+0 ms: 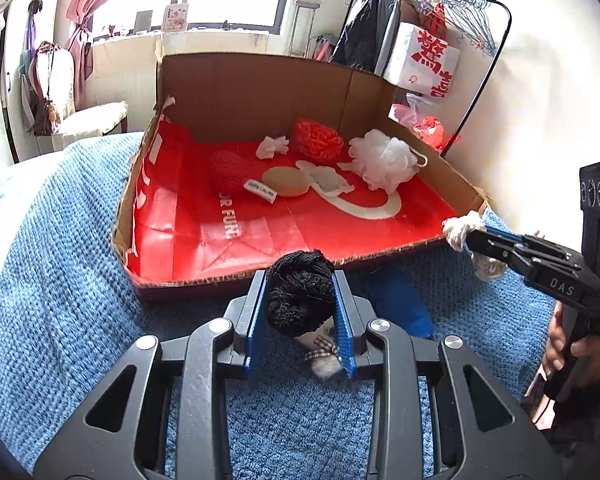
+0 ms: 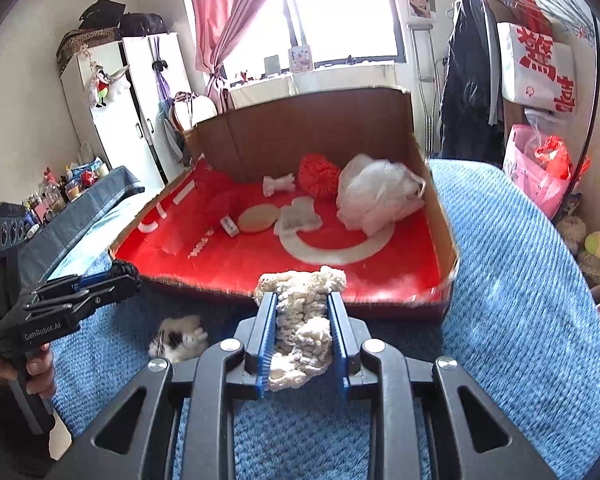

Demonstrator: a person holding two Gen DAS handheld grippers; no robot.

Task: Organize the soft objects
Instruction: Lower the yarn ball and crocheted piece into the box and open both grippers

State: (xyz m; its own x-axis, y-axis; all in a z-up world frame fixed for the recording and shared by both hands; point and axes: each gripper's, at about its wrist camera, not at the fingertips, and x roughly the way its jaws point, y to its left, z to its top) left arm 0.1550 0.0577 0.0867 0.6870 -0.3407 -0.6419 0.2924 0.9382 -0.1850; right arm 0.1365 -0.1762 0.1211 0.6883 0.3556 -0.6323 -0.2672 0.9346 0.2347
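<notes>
My left gripper point(image 1: 300, 280) is shut on a black knitted ball point(image 1: 300, 296), held just above the blue blanket in front of the box's near edge. My right gripper point(image 2: 302, 298) is shut on a cream chunky-knit piece point(image 2: 304, 320), also lifted before that edge. Each gripper shows in the other's view: the right gripper point(image 1: 468, 238) with the cream piece point(image 1: 462, 226), the left gripper point(image 2: 116, 276) with the black ball point(image 2: 122, 267). The open cardboard box point(image 1: 260, 80) has a red lining and holds a white mesh puff point(image 1: 384, 158), a red puff point(image 1: 318, 138) and a tan sponge point(image 1: 286, 181).
A small plush toy point(image 2: 180, 338) lies on the blue blanket point(image 1: 60, 280) below my left gripper, and a blue object point(image 1: 400, 300) lies beside it. A clothes rack point(image 1: 480, 20) with bags stands at the right, a white wardrobe point(image 2: 112, 112) at the left.
</notes>
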